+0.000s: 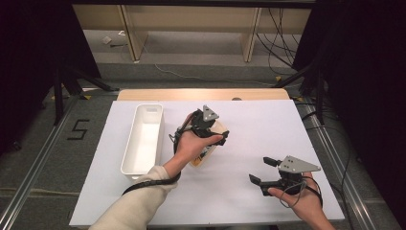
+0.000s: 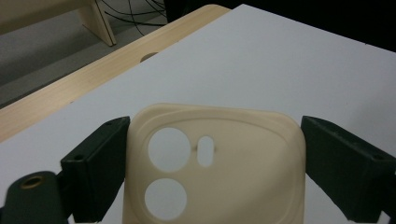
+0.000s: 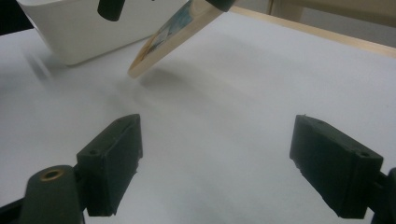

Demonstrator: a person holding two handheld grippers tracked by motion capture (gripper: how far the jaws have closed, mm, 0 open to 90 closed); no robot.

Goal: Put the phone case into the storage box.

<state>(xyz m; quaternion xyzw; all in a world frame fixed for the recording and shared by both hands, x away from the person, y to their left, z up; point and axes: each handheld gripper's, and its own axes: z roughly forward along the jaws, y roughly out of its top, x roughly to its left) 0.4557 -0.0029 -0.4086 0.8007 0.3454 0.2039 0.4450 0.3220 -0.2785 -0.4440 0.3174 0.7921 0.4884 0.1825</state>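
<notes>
Left gripper point(image 1: 210, 132) is closing on the cream phone case point(image 2: 212, 168): in the left gripper view the jaws are sitting at the case's two long edges, the left jaw apparently touching, the right jaw's contact harder to confirm from this angle. The case is being carried clear of the bench point(image 1: 268, 124), tilted, camera-cutout end pointing away from the hand toward the far edge of the bench; in the right gripper view its lower end is hanging above the white surface with a shadow beneath.

Long axis of the case is running roughly near-to-far, close to parallel with the white bin point(image 1: 143, 139), which is lying just to the left of the case, toward the bench's left edge, open side up.

Right gripper point(image 1: 261, 172) is hovering near the front right corner of the bench, jaws wide, holding nothing, well apart from case and bin.

Judgement: the left hand is the nearer one to the bin; the coming move likely turns on a short leftward carry.
</notes>
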